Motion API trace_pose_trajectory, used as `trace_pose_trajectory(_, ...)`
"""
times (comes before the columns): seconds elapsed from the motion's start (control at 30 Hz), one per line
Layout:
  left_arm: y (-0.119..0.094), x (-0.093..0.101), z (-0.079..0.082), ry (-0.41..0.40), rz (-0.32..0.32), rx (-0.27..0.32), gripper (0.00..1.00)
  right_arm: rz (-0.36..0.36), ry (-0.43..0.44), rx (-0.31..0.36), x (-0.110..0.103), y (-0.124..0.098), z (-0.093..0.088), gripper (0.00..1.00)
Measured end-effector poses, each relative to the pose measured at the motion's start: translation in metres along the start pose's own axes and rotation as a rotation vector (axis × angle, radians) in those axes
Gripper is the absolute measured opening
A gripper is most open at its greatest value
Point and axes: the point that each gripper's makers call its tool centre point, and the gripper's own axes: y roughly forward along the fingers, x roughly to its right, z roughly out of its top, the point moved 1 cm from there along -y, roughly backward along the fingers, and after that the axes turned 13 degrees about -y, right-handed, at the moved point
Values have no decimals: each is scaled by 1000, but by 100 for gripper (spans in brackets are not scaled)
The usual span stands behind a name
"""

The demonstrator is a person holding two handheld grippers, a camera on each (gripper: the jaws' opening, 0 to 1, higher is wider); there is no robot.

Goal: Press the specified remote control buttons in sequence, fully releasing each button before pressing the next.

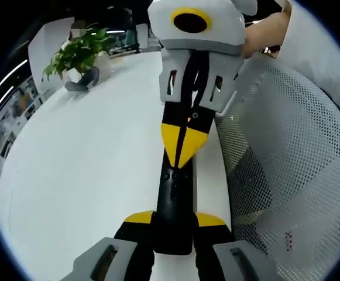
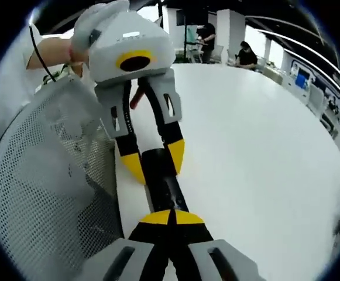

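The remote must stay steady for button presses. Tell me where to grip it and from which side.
Grip the remote at one end, jaws across its long edges, coming in along its length. It is slim and lies flat on the table; this leaves the top face free, as the left hand-held gripper holds it now.

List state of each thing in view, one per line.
remote: lying flat on the white table, clamped at one end.
left hand-held gripper: shut on the remote's sides.
right hand-held gripper: shut, tips on the remote's top.
potted plant: upright, at the far table edge.
mesh chair: beside the table.
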Motion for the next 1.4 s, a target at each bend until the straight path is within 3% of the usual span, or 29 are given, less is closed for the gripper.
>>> trace_pose_trajectory(0.1,0,0,0,1,-1,0,24,-4,-88,-41,0,2,1,0)
trace_pose_trajectory(0.23,0,0,0,3,-1,-1,24,-17,-84,-75,0,4,2,0)
trace_pose_trajectory(0.4,0,0,-1,6,-3,-4,24,-59,-16,-61,2,4,1,0)
trace_pose_trajectory(0.57,0,0,0,4,-2,-4,24,-66,85,5,3,2,0,0)
trace_pose_trajectory(0.63,0,0,0,1,0,-2,24,-61,79,8,3,1,-1,0)
trace_pose_trajectory(0.77,1,0,0,-8,4,0,24,-31,-44,-6,-8,2,5,0)
trace_pose_trajectory(0.97,1,0,0,-11,7,6,24,-4,-96,-19,-17,7,11,0)
trace_pose_trajectory(1.4,0,1,0,-14,9,0,24,-36,-55,-75,-16,9,10,0)
